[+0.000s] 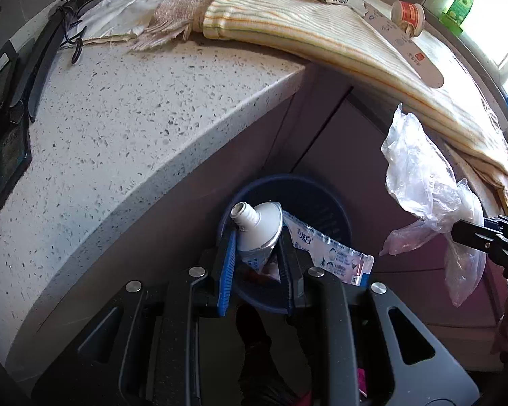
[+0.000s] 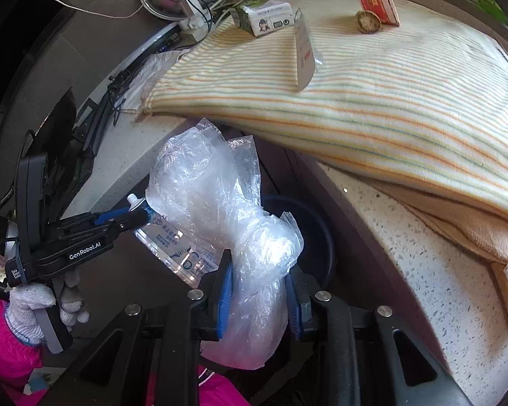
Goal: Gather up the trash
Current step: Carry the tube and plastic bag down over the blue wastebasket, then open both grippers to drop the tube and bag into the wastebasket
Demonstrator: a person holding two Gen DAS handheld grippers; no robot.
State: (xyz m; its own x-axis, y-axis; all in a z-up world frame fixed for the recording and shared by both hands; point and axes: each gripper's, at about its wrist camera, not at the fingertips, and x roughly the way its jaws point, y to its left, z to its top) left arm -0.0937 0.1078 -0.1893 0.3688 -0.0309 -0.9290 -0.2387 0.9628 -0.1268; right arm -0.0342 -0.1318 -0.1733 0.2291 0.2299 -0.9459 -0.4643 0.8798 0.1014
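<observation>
- We see the left gripper (image 1: pixel 257 237) clamping a tube (image 1: pixel 259 233), nozzle up-left, over the bin (image 1: pixel 325 199).
- Right gripper (image 2: pixel 259 291) squeezes an upright bag (image 2: pixel 220 203); both point steeply down.

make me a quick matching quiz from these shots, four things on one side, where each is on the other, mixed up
Things:
1. toothpaste tube
2. clear plastic bag
3. blue bin
4. green milk carton

Places:
A. on the striped towel
B. in the left tool
C. on the floor below the counter
D. in the right tool

Pairs: 1-B, 2-D, 3-C, 4-A
</observation>
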